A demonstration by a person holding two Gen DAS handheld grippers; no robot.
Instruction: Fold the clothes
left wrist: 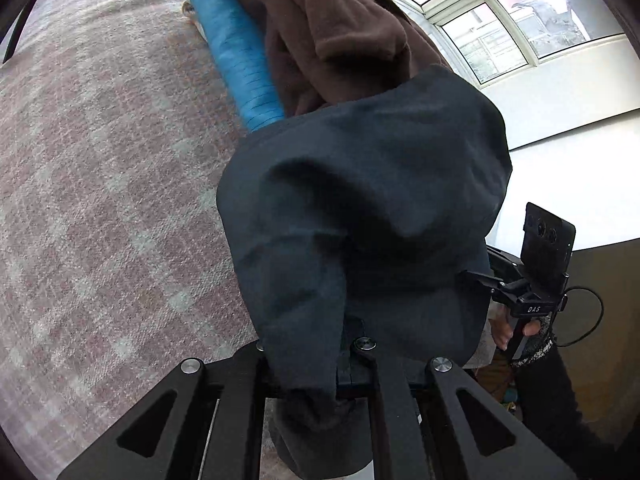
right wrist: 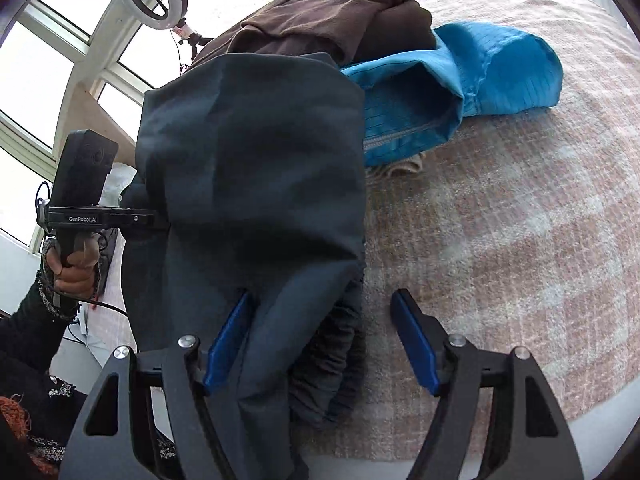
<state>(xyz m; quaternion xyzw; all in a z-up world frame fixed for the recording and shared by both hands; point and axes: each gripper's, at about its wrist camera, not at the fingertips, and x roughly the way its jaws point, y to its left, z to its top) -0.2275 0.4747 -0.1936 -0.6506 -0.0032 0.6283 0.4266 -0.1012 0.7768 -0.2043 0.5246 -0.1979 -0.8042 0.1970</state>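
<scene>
The dark garment [right wrist: 248, 168] hangs bunched over the pink checked blanket [right wrist: 520, 220], pinched in the left gripper [left wrist: 348, 384], whose jaws are closed on its fabric; the right gripper [right wrist: 324, 340] stands open, the cloth lying beside its left pad but not pressed. It looks light, thin and limp — it will likely sag and slide; a hem or corner seems the best hold. Brown clothing [left wrist: 320, 20] and a blue jacket [right wrist: 480, 76] lie behind.

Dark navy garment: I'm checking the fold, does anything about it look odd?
Yes. The dark navy garment hangs bunched from the shut left gripper, one fold draping beside the open right gripper's blue pads, ungripped.
</scene>
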